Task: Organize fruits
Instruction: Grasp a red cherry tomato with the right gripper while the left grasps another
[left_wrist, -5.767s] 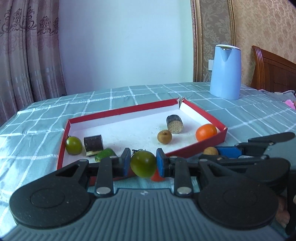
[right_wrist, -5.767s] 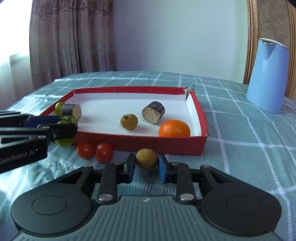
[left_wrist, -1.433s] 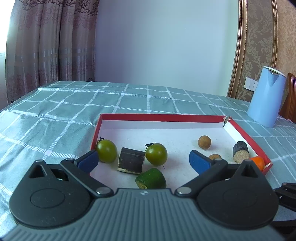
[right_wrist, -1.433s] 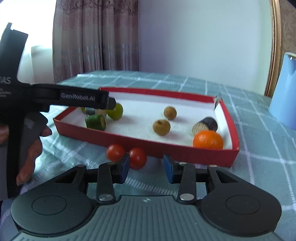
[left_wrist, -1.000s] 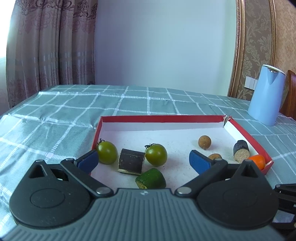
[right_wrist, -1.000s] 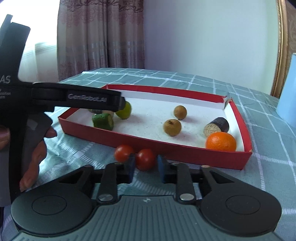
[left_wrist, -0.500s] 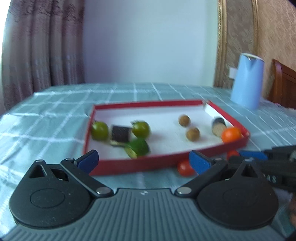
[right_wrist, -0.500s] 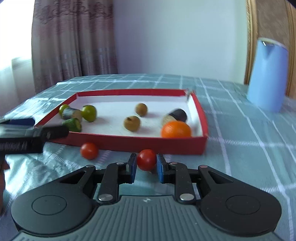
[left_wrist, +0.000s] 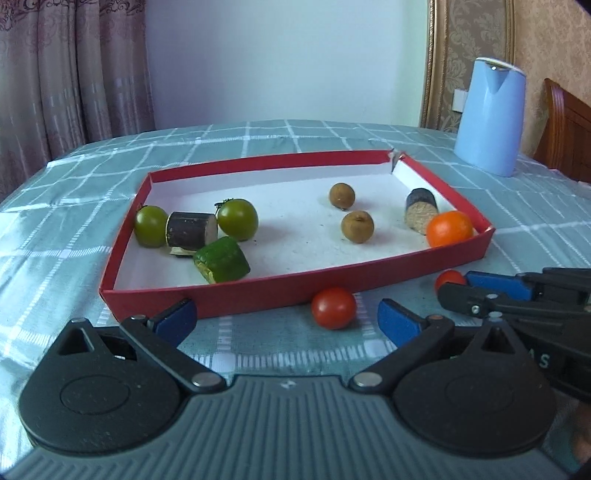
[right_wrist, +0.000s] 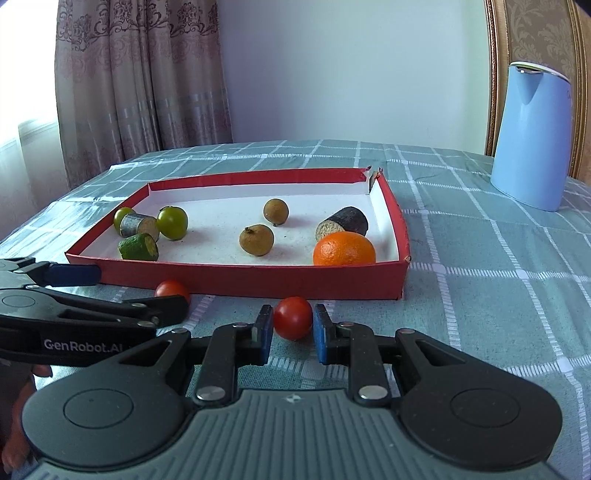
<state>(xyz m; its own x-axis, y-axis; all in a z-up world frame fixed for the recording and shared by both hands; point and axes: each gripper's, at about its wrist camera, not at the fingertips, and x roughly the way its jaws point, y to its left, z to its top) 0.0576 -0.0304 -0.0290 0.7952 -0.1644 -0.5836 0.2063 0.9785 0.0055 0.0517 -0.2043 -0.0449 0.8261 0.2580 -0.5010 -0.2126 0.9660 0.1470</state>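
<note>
A red tray (left_wrist: 236, 291) (right_wrist: 236, 282) holds two green tomatoes, two dark cut pieces, a green cut piece (left_wrist: 221, 260), two brown longans and an orange (left_wrist: 448, 229) (right_wrist: 343, 249). My right gripper (right_wrist: 293, 328) is shut on a red tomato (right_wrist: 293, 317) in front of the tray's near wall; that tomato also shows in the left wrist view (left_wrist: 448, 278). My left gripper (left_wrist: 286, 321) is open and empty, with a second red tomato (left_wrist: 333, 307) (right_wrist: 170, 288) on the cloth between its fingers.
A blue kettle (left_wrist: 489, 114) (right_wrist: 532, 134) stands at the back right on the green checked tablecloth (left_wrist: 55, 221). Curtains hang behind on the left. A wooden chair back (left_wrist: 569, 133) is at the far right.
My left gripper has pulled back out of the tray to the front, around the loose red tomato. My right gripper has closed on the other red tomato and shifted it right.
</note>
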